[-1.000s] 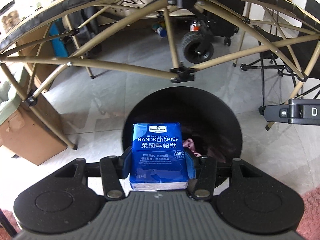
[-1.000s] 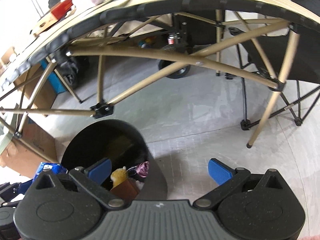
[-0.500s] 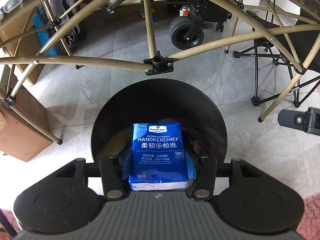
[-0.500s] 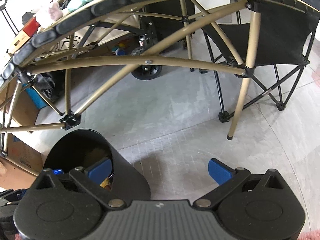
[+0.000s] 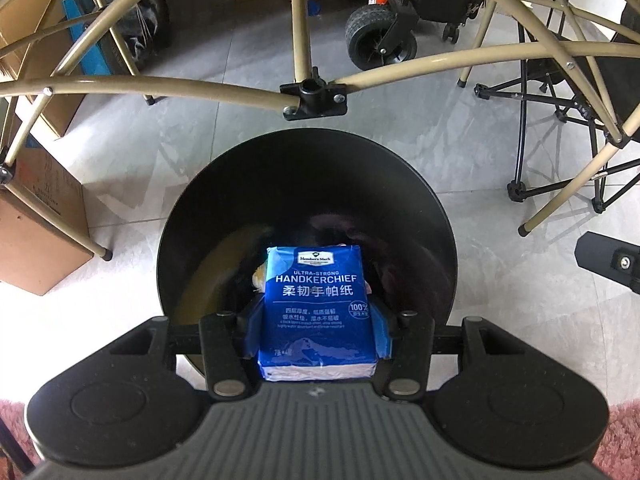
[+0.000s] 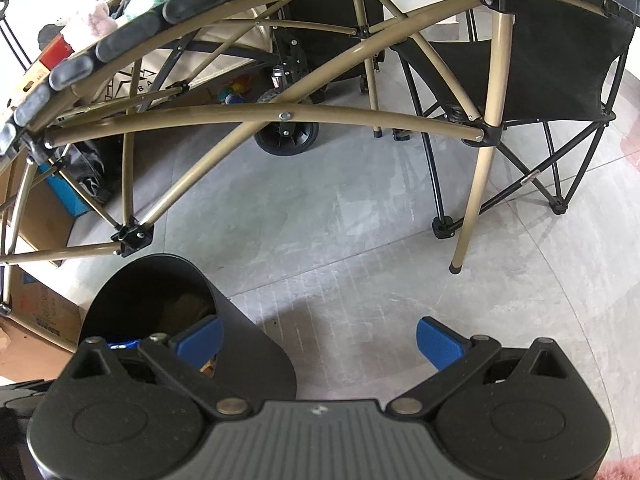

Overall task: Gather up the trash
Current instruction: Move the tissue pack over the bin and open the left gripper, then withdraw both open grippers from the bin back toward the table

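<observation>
A blue handkerchief tissue pack (image 5: pixel 316 312) is clamped between the blue pads of my left gripper (image 5: pixel 316 332), which is shut on it. It hangs directly over the mouth of a round black trash bin (image 5: pixel 420 204) on the grey floor; some trash shows dimly inside. In the right wrist view the same bin (image 6: pixel 256 344) sits at lower left, and a sliver of the blue pack (image 6: pixel 122 346) peeks over its rim. My right gripper (image 6: pixel 318 340) stands open and empty above bare floor, its left pad over the bin's rim.
A tan folding table frame (image 5: pixel 304 96) arches over the bin, one leg (image 6: pixel 476 184) standing on the floor to the right. Cardboard boxes (image 5: pixel 36 240) stand left, a black folding chair (image 6: pixel 560 64) right, a wheeled cart (image 5: pixel 380 40) behind. Pink rug (image 5: pixel 624 440) at the near corners.
My left gripper has moved forward and tilted down with the pack, so the bin's mouth now fills the view beneath it. The right gripper has rolled, shifting the bin further left.
</observation>
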A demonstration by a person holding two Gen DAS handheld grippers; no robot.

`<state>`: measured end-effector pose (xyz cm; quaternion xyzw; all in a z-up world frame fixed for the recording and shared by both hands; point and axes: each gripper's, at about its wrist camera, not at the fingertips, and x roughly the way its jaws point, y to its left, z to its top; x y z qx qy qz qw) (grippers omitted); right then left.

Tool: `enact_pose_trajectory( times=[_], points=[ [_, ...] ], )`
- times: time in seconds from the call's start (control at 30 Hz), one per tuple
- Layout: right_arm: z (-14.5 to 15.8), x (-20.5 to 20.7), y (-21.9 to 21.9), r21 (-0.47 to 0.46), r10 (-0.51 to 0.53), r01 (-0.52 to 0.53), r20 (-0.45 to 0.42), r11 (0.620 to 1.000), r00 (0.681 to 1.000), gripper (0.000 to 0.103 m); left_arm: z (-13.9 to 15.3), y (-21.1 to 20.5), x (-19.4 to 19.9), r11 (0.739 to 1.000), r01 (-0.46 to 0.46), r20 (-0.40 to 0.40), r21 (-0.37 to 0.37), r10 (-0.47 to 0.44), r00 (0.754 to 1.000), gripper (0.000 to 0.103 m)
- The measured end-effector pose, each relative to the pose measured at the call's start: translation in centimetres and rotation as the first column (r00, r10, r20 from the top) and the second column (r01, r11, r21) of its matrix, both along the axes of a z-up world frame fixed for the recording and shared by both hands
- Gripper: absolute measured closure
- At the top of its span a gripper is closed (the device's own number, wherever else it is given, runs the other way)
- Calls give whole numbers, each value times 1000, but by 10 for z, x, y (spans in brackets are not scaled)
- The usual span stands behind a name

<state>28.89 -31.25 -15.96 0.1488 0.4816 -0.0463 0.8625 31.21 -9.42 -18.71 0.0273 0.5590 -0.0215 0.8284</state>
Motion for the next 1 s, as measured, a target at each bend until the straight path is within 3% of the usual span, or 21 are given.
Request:
enact_pose_trajectory(
  times=[0.1, 0.13, 0.17, 0.23, 0.27, 1.0],
  points=[
    [0, 0, 0, 3, -2, 2, -2, 1000, 1000, 0, -2, -1, 0, 1000, -1, -3, -2, 1, 1000, 47],
    [0, 0, 0, 4, -3, 3, -2, 1000, 1000, 0, -2, 0, 0, 1000, 1, -5, -3, -1, 1000, 39],
    [0, 0, 0, 4, -3, 3, -1, 1000, 1000, 0, -1, 0, 1, 1000, -3, -7, -2, 3, 1000, 23],
    [0, 0, 0, 5, -3, 3, -2, 1000, 1000, 0, 0, 0, 0, 1000, -8, -7, -7, 8, 1000, 7],
    [0, 0, 0, 6, -3, 3, -3, 1000, 1000, 0, 0, 0, 0, 1000, -8, -5, -8, 8, 1000, 4],
    [2, -2, 1, 1, 2, -2, 10, 1000, 1000, 0, 2, -3, -4, 1000, 14, -2, 5, -14, 1000, 1]
  ],
)
